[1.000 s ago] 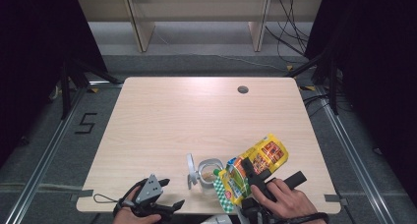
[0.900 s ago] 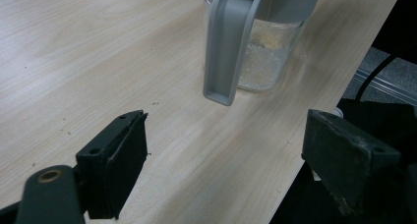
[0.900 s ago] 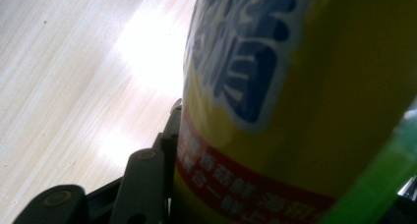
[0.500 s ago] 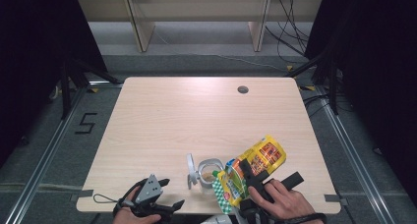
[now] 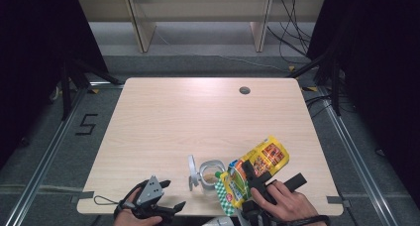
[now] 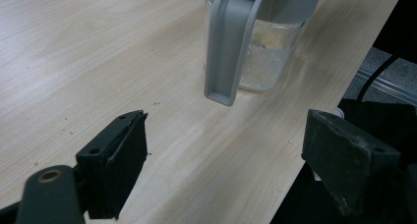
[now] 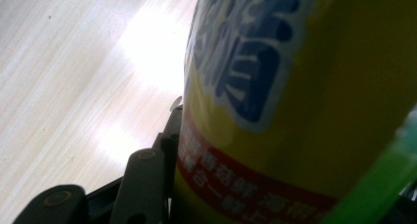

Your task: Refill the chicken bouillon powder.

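A yellow snack bag [image 5: 260,161] with red and green print lies tilted, its green end over a clear container [image 5: 212,170] near the table's front edge. My right gripper [image 5: 271,179] is shut on the bag, and in the right gripper view the bag [image 7: 305,101] presses against the left jaw. The container [image 6: 268,57] holds a little pale crumb, and its grey lid [image 5: 191,172] stands open at its left. My left gripper [image 5: 172,195] rests open at the front edge, left of the container, with nothing between its fingers [image 6: 118,155].
The light wooden table [image 5: 198,122] has a round cable hole [image 5: 244,90] at the back right. Beyond the table stand shelf legs and cables on a grey floor. A metal rail runs along each side.
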{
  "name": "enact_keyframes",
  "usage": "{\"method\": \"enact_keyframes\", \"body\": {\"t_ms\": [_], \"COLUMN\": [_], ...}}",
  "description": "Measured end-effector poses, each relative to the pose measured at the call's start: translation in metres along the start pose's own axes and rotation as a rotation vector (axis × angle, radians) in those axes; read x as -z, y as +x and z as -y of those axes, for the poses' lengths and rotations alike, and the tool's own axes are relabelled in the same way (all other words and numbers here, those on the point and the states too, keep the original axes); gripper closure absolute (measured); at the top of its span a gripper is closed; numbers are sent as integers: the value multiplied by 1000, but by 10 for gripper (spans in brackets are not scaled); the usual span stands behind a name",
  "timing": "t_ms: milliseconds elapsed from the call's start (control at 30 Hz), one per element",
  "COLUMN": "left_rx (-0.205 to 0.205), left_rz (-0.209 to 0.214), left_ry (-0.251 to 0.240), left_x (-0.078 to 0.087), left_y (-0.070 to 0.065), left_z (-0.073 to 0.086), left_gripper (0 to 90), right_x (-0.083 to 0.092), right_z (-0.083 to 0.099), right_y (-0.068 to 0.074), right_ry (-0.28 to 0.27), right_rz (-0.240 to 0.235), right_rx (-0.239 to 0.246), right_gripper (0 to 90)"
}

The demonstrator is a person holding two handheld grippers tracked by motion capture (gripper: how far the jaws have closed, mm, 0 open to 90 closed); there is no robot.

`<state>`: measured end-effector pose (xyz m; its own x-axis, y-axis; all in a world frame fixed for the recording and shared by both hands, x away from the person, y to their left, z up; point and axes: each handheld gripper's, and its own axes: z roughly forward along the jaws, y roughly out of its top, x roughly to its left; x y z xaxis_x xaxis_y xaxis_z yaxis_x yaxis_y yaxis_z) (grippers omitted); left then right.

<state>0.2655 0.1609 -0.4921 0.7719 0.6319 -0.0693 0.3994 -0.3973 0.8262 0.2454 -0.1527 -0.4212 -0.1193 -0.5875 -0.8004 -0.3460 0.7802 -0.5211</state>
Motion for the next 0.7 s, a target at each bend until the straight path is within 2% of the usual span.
{"method": "enact_keyframes", "body": {"t_ms": [167, 233, 267, 467, 533, 567, 633, 667, 700], "left_rx": [3, 0, -4, 1, -1, -3, 1, 2, -1], "left_rz": [-1, 0, -3, -1, 1, 0, -3, -3, -3], "left_ry": [-2, 0, 3, 0, 0, 2, -5, -5, -3], "left_x": [0, 0, 0, 0, 0, 0, 0, -1, -1], "left_y": [0, 0, 0, 0, 0, 0, 0, 0, 0], "left_z": [0, 0, 0, 0, 0, 0, 0, 0, 0], "left_gripper": [166, 166, 166, 166, 166, 165, 165, 166, 166], "right_x": [0, -1, -1, -1, -1, -2, -2, -2, -2], "right_z": [1, 0, 0, -1, 0, 1, 1, 1, 1], "right_y": [0, 0, 1, 0, 0, -1, -1, -2, -1], "right_ry": [-1, 4, 3, 6, 4, -3, 3, -2, -1], "right_rz": [7, -13, 3, 3, 1, 5, 3, -19, -12], "right_rx": [-6, 0, 0, 12, -7, 19, 23, 17, 18], "right_gripper": [580, 580, 580, 580, 580, 580, 580, 580, 580]}}
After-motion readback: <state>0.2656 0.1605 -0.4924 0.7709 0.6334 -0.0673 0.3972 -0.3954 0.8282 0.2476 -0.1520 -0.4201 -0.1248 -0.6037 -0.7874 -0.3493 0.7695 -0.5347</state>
